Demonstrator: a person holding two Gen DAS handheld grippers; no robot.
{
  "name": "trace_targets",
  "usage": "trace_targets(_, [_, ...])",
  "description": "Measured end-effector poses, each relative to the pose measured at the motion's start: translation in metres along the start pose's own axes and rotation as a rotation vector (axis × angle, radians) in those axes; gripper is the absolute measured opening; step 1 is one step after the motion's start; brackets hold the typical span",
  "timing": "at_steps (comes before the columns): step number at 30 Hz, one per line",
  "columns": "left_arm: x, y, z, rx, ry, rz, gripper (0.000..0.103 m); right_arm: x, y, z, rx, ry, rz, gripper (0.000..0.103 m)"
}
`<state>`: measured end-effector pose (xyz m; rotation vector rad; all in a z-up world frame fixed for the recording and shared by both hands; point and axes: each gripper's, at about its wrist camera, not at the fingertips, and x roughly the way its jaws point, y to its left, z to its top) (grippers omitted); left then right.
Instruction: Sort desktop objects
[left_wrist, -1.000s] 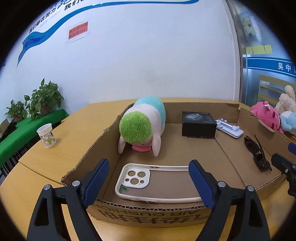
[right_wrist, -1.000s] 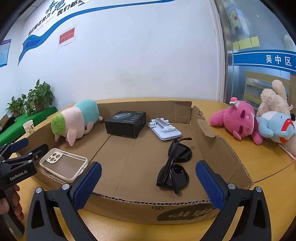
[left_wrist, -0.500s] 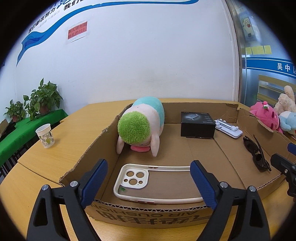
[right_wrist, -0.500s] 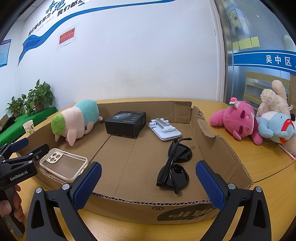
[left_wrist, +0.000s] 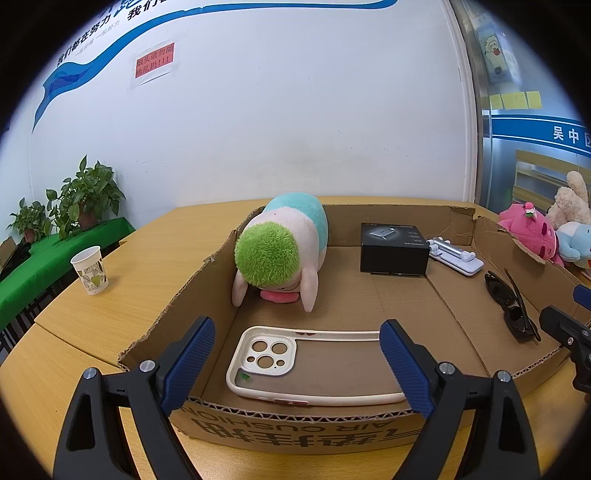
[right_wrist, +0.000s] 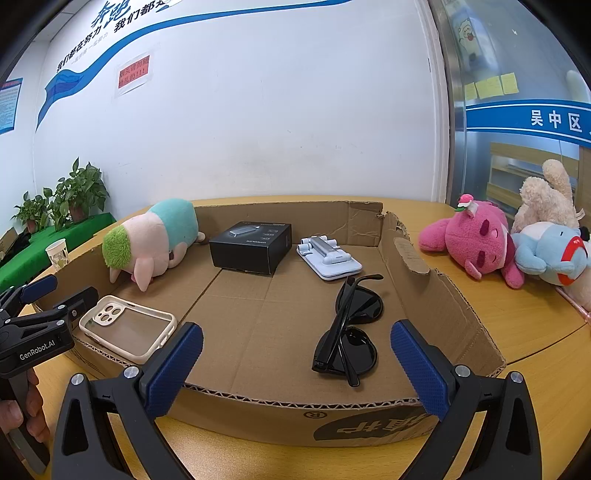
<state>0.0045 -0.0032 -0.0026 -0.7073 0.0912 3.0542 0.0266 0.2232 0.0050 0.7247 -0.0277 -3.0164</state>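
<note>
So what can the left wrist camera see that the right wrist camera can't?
Only the left wrist view shows the left gripper head-on, jaws open over the phone case. Only the right wrist view shows the person's hand and the right gripper open before the sunglasses. Both show the cardboard box, green-haired plush and paper cup.

This looks like an office or meeting room: a white wall (right_wrist: 258, 129) carries a painted blue wave with Chinese slogans and a red paper notice (right_wrist: 133, 72), a glass partition (right_wrist: 517, 110) bears yellow sticky notes (right_wrist: 491, 85), and potted plants (left_wrist: 88, 201) stand beside curved wooden tables (left_wrist: 110, 306).
</note>
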Motion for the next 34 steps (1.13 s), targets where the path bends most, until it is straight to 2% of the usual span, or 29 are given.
trace_targets(34, [-0.0004, 0.0021, -0.0009, -0.003, 0.003, 0.001, 0.091, 0.0, -0.0004, 0.0006, -0.002, 0.001, -0.001, 0.103])
